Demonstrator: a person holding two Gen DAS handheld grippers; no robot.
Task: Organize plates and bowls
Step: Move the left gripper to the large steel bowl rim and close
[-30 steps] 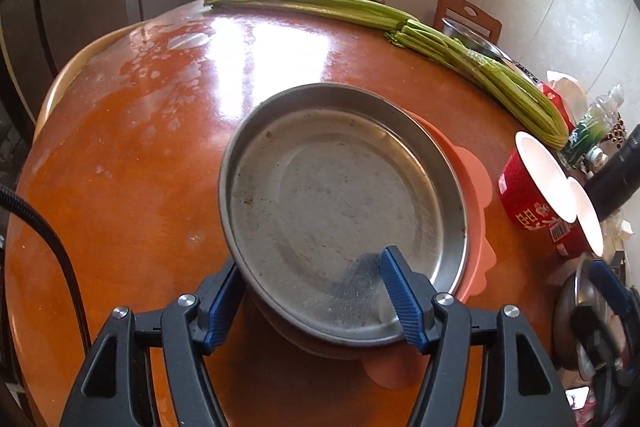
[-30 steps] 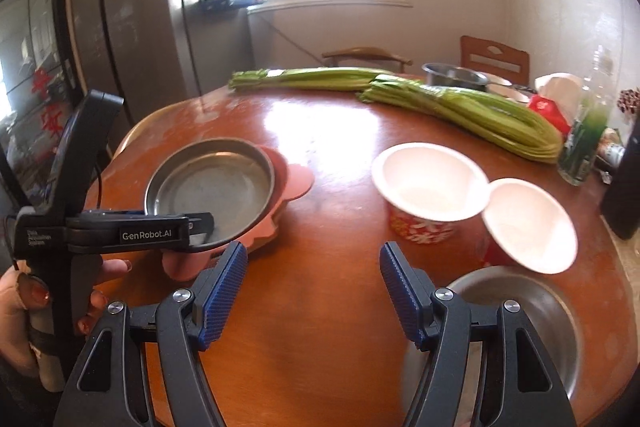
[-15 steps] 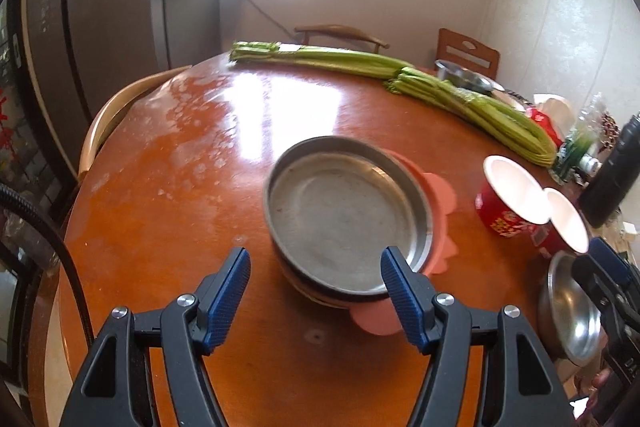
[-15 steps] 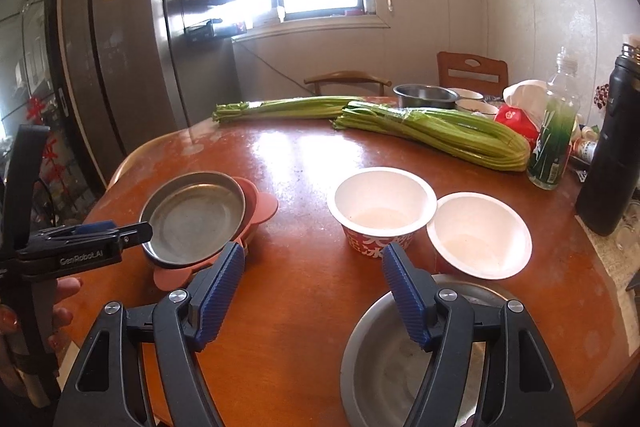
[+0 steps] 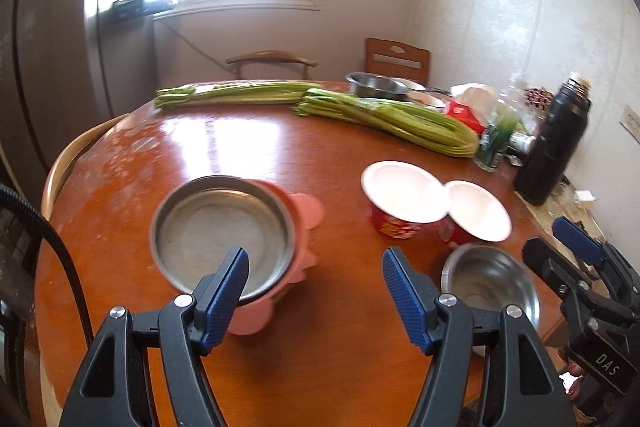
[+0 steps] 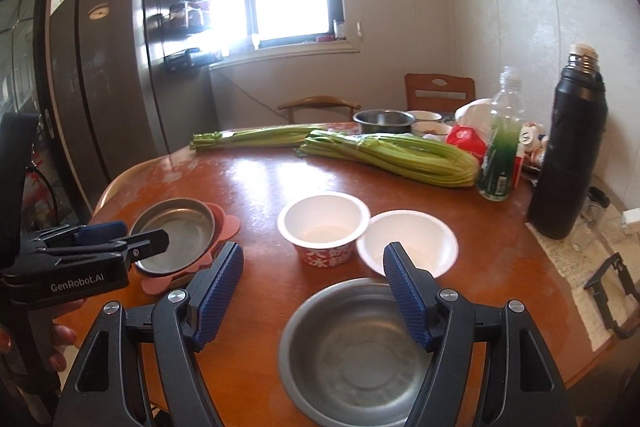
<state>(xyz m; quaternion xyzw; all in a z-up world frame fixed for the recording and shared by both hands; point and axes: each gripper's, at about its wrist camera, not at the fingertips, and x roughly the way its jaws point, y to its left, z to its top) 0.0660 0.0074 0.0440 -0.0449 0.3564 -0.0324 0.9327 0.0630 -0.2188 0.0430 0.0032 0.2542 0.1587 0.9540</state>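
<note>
A grey metal plate [image 5: 222, 231] lies on a pink scalloped plate [image 5: 308, 211] at the table's left. My left gripper [image 5: 316, 279] hovers above and short of them; its jaws are opening and nothing is between them. Two white paper bowls with red sides [image 6: 324, 219] [image 6: 408, 243] stand side by side mid-table. A steel bowl [image 6: 352, 347] sits near the front edge, under my right gripper [image 6: 314, 279], which is open and holds nothing. The right wrist view shows the left gripper [image 6: 144, 235] over the metal plate [image 6: 176, 231].
Two long celery bundles [image 6: 392, 155] lie across the back of the round wooden table [image 6: 256, 187]. A black flask [image 6: 568, 155], a green bottle [image 6: 500, 147], a steel pot [image 6: 382, 121] and packets crowd the back right. Chairs and a fridge stand behind.
The left gripper has drawn back and up from the metal plate, whose near rim lay between its fingers. The right gripper has also risen and pulled back, bringing the steel bowl fully into view.
</note>
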